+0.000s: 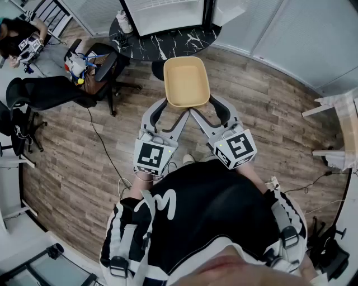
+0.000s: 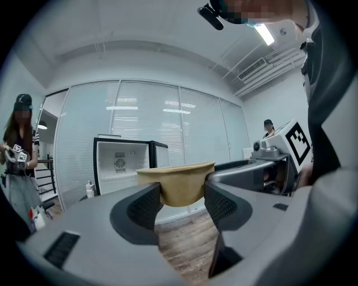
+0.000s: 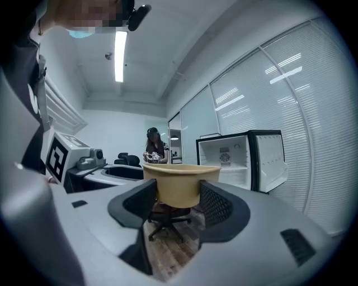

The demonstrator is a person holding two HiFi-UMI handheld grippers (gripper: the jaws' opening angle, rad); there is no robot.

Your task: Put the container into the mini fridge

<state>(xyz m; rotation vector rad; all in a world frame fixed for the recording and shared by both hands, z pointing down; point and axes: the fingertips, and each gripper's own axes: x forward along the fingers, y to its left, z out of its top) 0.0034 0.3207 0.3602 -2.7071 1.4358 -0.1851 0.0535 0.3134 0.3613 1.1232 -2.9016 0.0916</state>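
A glass-walled office with a wood-plank floor (image 1: 268, 111). At far left a person (image 1: 17, 39) sits working, and a black office chair (image 1: 50, 92) and a trailing cable (image 1: 103, 151) lie between that corner and the centre. The left claw (image 1: 173, 111) is closed on the near left corner of the tan container (image 1: 186, 82), its pads pressing the sloping walls just under the rim. The right claw (image 1: 207, 110) grips the near right corner the same way. The empty tub is held level in the air between the two, near the round black table (image 1: 168, 42) that carries the open mini fridge (image 1: 162, 14).

The container looks light and thin-walled, stiff enough to keep its shape but likely to flex if squeezed hard. Its smooth, tapered sides could slide out of the pads, so the band below the rim seems the safest hold. A bottle (image 1: 123, 22) stands just beside the fridge on the left, and the right gripper view shows the door (image 3: 271, 162) swung out to the right. The table edge and that door look like the things to clear. Pale furniture (image 1: 335, 128) at far right stands well apart.
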